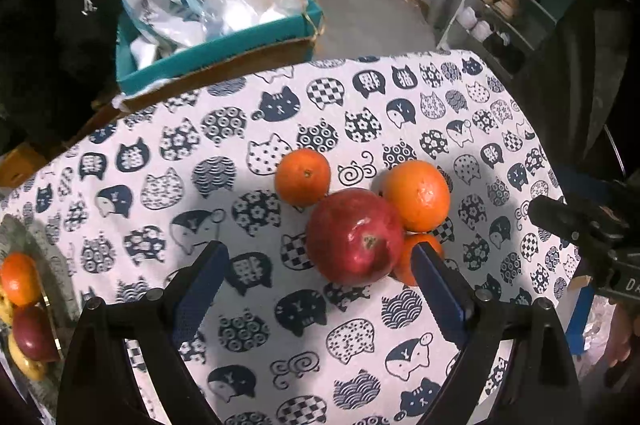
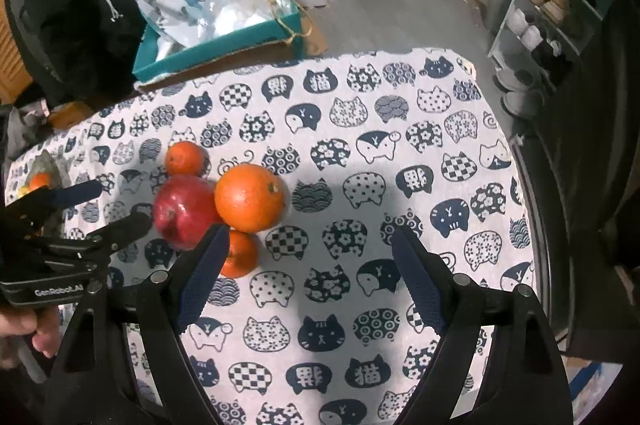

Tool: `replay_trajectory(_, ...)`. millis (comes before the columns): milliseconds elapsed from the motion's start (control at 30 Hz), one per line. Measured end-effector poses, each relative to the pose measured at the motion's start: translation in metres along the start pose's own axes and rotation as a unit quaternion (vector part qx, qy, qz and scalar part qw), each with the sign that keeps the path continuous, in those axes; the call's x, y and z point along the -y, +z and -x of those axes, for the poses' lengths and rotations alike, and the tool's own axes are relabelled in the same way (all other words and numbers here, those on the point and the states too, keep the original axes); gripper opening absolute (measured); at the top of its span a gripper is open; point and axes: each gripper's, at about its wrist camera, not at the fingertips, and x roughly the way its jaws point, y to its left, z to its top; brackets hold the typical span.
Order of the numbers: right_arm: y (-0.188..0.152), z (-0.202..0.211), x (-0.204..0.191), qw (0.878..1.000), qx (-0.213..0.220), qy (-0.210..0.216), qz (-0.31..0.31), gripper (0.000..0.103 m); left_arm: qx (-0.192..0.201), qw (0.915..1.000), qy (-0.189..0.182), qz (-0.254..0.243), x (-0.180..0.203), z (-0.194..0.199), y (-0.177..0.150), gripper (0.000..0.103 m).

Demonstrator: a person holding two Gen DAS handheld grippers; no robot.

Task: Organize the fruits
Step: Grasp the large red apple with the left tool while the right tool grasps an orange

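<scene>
Left hand-held gripper (image 1: 320,267) open | red apple (image 1: 355,236) stem-end facing camera

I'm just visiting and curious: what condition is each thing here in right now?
Left gripper: open, empty.
Right gripper: open, empty.
Apple: loose on the tablecloth, touching oranges.
Big orange: whole, unpeeled.
Teal box: open, bags inside.

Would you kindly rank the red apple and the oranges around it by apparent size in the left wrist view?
1. Red apple, though it lies nearest the camera.
2. Right orange.
3. Far left orange.
Unranked: the near orange, mostly hidden behind the apple and a finger.
</scene>
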Motion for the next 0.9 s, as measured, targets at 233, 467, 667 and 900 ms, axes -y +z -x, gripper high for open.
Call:
replay_trajectory(233, -0.001, -0.008, 0.012, 1.0, -0.008, -0.003, -0.016, 0.084, -0.017, 0.9997, -0.015, 0.0, 0.01, -0.021, 0.005, 0.093)
replay_trajectory(467, -0.003, -0.01, 0.016, 1.0, -0.01, -0.003, -0.018, 0.084, -0.029, 0.9993, -0.023, -0.005, 0.018, -0.04, 0.006, 0.093)
replay_trajectory(667, -0.005, -0.017, 0.017, 1.0, -0.016, -0.002, -0.022, 0.084, -0.052, 0.9978, -0.041, 0.0, 0.017, -0.057, 0.002, 0.076)
replay_trajectory(900, -0.002, -0.026, 0.013, 1.0, -0.022, 0.006, -0.022, 0.084, -0.043, 0.998, -0.046, -0.004, 0.014, -0.058, -0.003, 0.074)
